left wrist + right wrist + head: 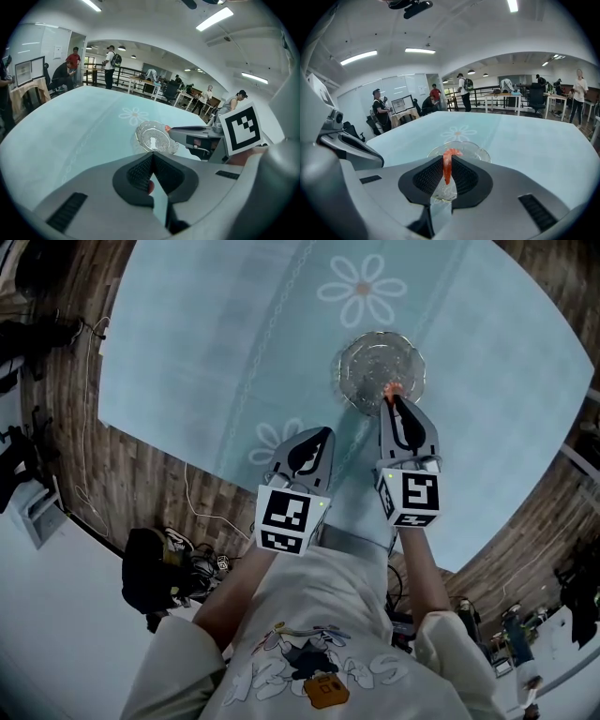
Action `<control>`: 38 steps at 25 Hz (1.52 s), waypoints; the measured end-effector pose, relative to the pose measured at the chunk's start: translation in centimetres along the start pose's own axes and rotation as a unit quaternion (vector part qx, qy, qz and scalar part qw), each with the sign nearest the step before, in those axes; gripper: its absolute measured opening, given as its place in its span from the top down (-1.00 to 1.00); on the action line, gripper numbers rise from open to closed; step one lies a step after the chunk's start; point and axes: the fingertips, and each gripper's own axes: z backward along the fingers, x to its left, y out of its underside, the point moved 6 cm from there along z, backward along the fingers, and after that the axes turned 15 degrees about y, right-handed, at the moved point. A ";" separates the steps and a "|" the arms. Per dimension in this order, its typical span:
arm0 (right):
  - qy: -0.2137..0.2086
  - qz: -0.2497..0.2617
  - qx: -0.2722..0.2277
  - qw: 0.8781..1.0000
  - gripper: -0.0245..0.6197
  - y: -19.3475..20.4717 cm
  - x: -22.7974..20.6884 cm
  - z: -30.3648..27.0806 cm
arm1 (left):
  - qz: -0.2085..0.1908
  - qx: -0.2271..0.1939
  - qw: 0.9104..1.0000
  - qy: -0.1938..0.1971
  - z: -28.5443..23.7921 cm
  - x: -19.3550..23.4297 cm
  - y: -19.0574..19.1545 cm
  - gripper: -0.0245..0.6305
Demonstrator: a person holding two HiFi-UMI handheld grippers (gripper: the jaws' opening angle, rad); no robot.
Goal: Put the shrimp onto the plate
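Note:
An orange shrimp [447,165] is pinched between the pads of my right gripper [448,173], which is shut on it, its curled end sticking out ahead of the jaws. In the head view the shrimp [393,389] shows at the tip of my right gripper [394,401], over the near rim of the clear glass plate [370,360]. The plate [480,152] lies just beyond the jaws; nothing lies in it. My left gripper [324,435] hangs left of the plate, shut with nothing in it. The left gripper view shows the plate [152,136] ahead.
A pale blue tablecloth with daisy prints [362,289] covers the round table. Its near edge [225,486] drops to wooden floor, where cables and a black bag [150,568] lie. People and desks [110,58] stand far behind.

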 end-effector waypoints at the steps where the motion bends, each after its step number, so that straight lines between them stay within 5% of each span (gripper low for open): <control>1: -0.002 0.001 0.002 1.000 0.70 0.1 0.1 -0.4 | 0.003 0.001 1.000 -0.001 -0.2 0.2 0.1 0.91; 18: -0.002 0.001 0.013 1.000 0.64 0.7 0.3 -2.7 | 0.009 0.006 1.000 -0.006 -0.7 0.8 0.7 0.91; 38: 0.023 0.017 -0.006 1.000 0.71 -1.9 1.6 4.0 | -0.028 -0.032 0.999 0.010 5.0 -0.8 -1.4 0.91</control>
